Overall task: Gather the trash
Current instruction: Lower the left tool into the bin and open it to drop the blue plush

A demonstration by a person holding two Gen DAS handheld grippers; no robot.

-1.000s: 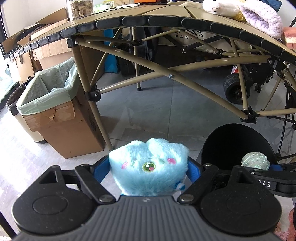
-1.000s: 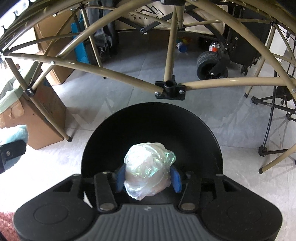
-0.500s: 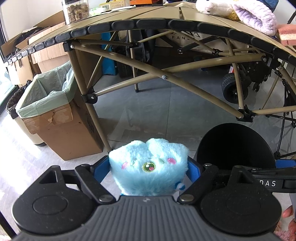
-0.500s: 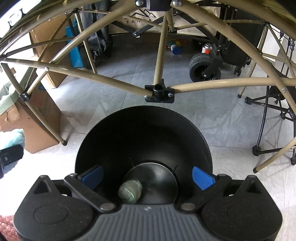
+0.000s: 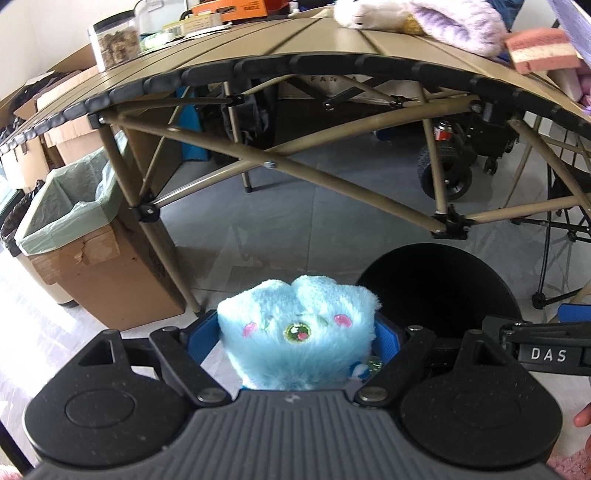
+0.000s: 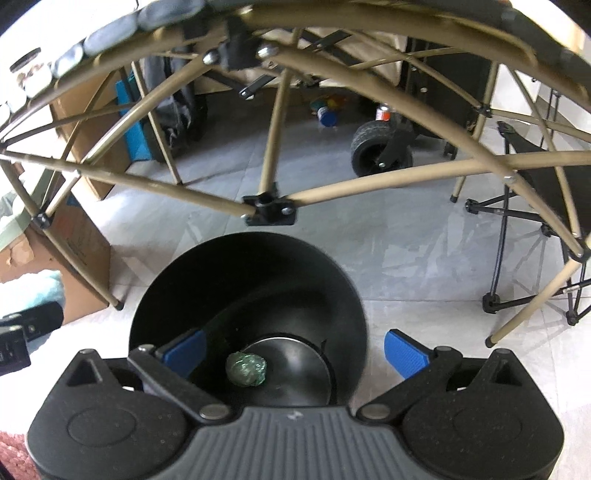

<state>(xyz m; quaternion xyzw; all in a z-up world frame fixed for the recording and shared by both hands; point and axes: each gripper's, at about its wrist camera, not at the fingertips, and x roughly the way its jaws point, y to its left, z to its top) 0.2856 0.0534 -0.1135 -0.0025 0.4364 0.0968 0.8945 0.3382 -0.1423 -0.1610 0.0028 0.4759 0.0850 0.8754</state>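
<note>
White letters "DAS" stand on a black bar [image 5: 546, 355] at the near right of the left wrist view. Far off under the table, faint letters "FAN" show on a tan panel [image 5: 332, 79], the rest cut off by a strut. The orange box [image 5: 231, 6] on the table carries print too small to read.

Your left gripper [image 5: 295, 343] grips a fluffy pale-blue plush toy [image 5: 297, 332] — long, soft pile. Below your right gripper's [image 6: 293, 350] ribbed blue pads, a crinkled, glossy greenish plastic wad [image 6: 246, 373] lies in the smooth, slightly shiny round black plastic bin [image 6: 251, 266].
</note>
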